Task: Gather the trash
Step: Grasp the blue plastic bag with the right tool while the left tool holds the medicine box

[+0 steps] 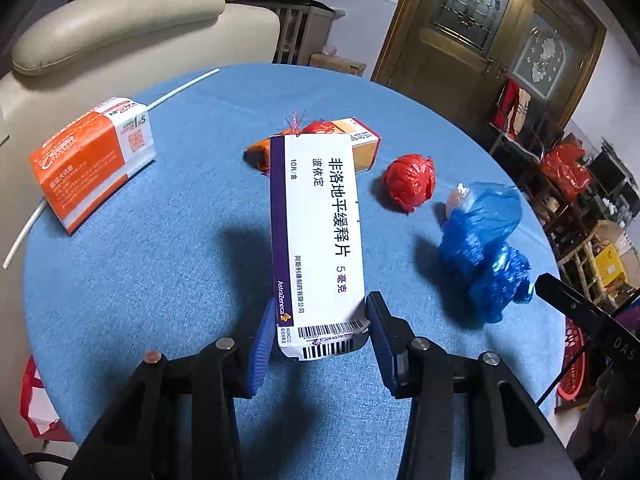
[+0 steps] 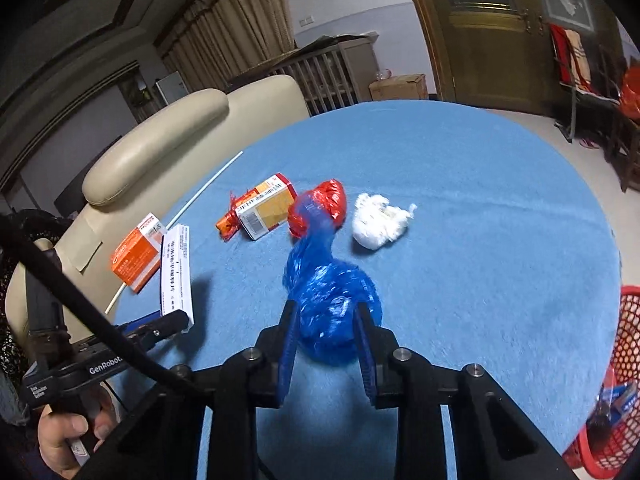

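Note:
My left gripper is shut on the near end of a white and purple medicine box and holds it above the blue table; the box also shows in the right wrist view. My right gripper is shut on a crumpled blue plastic bag, lifted off the table; the bag also shows in the left wrist view. On the table lie a red plastic ball, a yellow and white box, an orange wrapper, an orange and white box and a white tissue wad.
The round table has a blue cloth. A thin white tube lies near its far left edge. A cream armchair stands behind the table. A red mesh basket stands off the table's right edge.

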### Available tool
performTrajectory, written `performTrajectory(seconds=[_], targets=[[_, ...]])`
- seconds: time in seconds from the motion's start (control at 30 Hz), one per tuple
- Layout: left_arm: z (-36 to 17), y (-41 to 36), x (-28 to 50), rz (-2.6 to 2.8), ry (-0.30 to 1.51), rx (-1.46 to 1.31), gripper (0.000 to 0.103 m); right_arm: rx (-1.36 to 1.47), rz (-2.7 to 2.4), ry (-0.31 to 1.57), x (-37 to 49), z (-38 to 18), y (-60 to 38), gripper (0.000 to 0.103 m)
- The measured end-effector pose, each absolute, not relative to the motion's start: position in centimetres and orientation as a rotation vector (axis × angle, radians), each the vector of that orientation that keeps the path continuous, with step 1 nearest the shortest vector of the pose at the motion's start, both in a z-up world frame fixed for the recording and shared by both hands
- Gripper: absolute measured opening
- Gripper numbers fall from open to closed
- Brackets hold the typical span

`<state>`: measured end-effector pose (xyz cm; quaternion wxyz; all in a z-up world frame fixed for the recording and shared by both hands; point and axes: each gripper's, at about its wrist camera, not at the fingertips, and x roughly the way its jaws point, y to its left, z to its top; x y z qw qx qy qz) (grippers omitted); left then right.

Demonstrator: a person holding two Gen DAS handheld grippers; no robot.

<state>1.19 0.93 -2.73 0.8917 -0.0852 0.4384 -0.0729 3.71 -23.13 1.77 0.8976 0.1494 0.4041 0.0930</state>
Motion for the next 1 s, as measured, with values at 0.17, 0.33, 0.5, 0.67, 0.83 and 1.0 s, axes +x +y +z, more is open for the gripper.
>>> performTrajectory(seconds=[0.17, 0.33, 0.5, 0.67, 0.83, 1.0], targets=[[-3.2, 0.3, 1.7, -0.112, 0.951, -0.152, 0.048, 0.234, 0.19, 0.913, 3.6, 0.3, -22.7, 0.057], [-3.6, 0.2, 2.8, -0.078, 0.992, -0.143, 0.079, 0.227, 0.153, 0.834, 4.9, 0.6, -22.9, 0.088], [-4.2, -0.8, 4.6, -0.049, 0.998, -0.108, 0.08, 0.188, 0.149, 0.883, 8.9, -1.2, -22.1, 0.087], [-5.5, -0.9, 4.8, -0.057, 1.027, -0.088, 0.048, 0.265, 0.206, 0.946, 10.2, -2.6, -21.9, 0.055], [-4.6, -0.4, 3.3, -0.082, 0.985, -0.114, 0.048, 0.354, 0.212, 0.892, 7.8, -1.1, -23.4, 0.055], [-3.4, -0.9, 2.5, -0.087, 0.96, -0.108, 0.048, 0.434, 0.2, 0.859, 5.7, -0.1, -25.2, 0.055]])
